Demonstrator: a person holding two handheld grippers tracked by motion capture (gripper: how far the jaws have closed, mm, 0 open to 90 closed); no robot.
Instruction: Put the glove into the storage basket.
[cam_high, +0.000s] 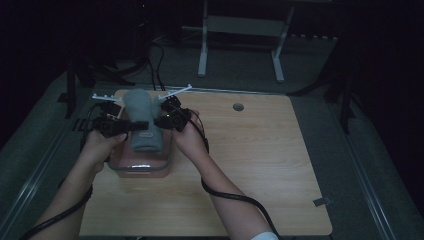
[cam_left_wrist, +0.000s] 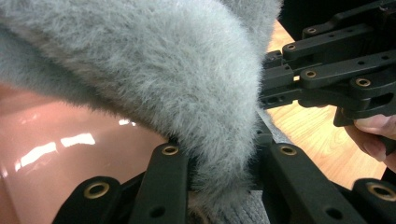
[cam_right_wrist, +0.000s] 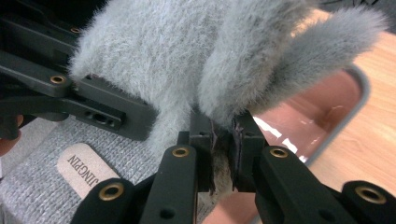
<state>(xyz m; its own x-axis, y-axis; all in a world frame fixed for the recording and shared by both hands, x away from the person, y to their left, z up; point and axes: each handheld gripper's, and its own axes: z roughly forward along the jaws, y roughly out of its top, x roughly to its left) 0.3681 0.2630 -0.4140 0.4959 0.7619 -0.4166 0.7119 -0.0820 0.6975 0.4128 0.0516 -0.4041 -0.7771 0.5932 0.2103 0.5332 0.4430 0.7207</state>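
Fuzzy grey slipper (cam_high: 142, 122) is the thing here, hanging just over a pinkish clear storage box (cam_high: 140, 167) at the back-left of the wooden desk (cam_high: 250, 165). Room's really dim, so take details with salt.

Person's got a gripper in each hand, one either side of the slipper. Left gripper (cam_high: 119, 125) has its fingers (cam_left_wrist: 170, 186) closed on the furry collar; right gripper (cam_right_wrist: 223, 144) is pinched tight on the fur edge too, fingers (cam_right_wrist: 205, 154) nearly touching. There's a small tan "JINGPIN" label (cam_right_wrist: 86, 170) on the knit part.

Worry: both grips look like they're mostly on fluff, not solid fabric. If one slips, I'd guess the slipper swings sideways and lands half on the box rim instead of inside.

Forearms come in low, hands turned inward toward each other, wrists roughly level.
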